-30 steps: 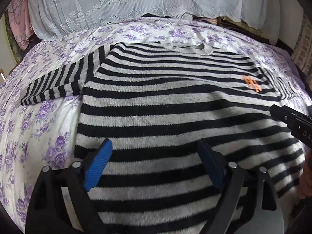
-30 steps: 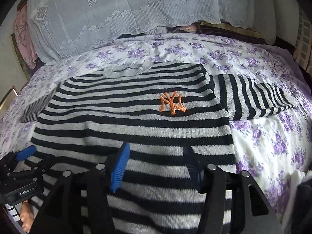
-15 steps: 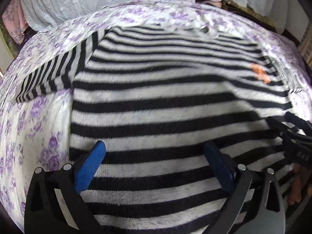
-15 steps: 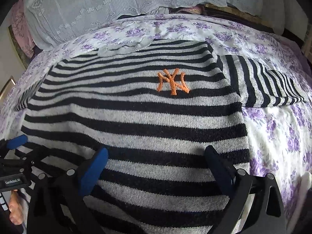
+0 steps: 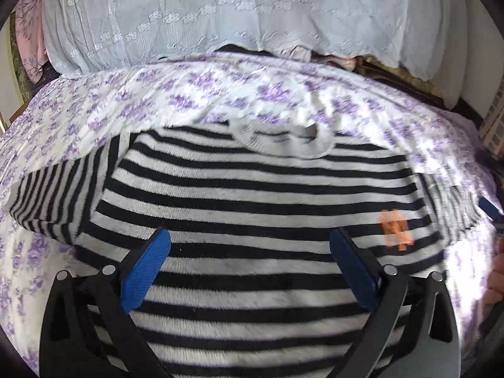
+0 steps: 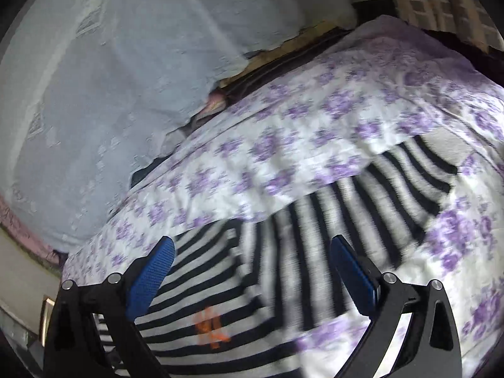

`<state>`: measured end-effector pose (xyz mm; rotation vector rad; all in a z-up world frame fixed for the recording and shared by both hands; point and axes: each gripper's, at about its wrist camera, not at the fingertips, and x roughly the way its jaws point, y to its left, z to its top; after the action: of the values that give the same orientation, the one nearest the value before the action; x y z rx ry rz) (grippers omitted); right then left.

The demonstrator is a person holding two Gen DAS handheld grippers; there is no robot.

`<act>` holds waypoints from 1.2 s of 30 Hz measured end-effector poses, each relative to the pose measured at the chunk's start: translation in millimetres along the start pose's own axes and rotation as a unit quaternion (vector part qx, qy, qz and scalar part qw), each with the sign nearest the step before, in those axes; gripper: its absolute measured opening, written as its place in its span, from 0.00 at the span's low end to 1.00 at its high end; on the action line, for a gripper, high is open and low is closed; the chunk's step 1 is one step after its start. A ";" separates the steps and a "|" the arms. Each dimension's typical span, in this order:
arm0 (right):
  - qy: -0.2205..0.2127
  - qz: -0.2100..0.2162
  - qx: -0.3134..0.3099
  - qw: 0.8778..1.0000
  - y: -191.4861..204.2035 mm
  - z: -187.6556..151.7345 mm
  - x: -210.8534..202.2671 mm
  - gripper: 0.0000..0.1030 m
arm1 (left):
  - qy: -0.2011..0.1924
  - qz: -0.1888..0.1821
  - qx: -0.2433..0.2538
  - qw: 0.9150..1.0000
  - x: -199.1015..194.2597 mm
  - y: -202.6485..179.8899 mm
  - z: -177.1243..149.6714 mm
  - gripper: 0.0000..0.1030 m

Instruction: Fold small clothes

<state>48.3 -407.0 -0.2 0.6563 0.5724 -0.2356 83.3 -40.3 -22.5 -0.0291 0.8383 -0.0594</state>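
A black-and-grey striped sweater [image 5: 252,195] with an orange logo [image 5: 395,231] lies flat on the bed, sleeves spread out. My left gripper [image 5: 249,267] is open and empty, hovering over the sweater's body. The left sleeve [image 5: 60,195] reaches to the left. In the right wrist view my right gripper [image 6: 252,274] is open and empty above the sweater's right shoulder; the right sleeve [image 6: 378,201] stretches away to the upper right, and the logo [image 6: 211,326] sits low between the fingers. The view is blurred.
The bed has a white sheet with purple flowers [image 5: 220,94]. A pale lace cover [image 5: 220,15] drapes over pillows at the head of the bed. A tip of the other gripper [image 5: 489,208] shows at the right edge.
Both grippers have moved forward up the sweater. The right gripper has swung and tilted toward the right sleeve. Both stay open.
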 end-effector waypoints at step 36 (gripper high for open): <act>-0.130 -0.044 0.227 0.964 -119.3 30.8 14.6 0.07 | 0.056 0.017 0.005 0.998 41.2 11.6 -19.3 0.96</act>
<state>28.0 -519.1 -49.3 1.0273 0.2922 -0.5376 96.9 -31.4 -66.5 -0.0015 0.9498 -0.0340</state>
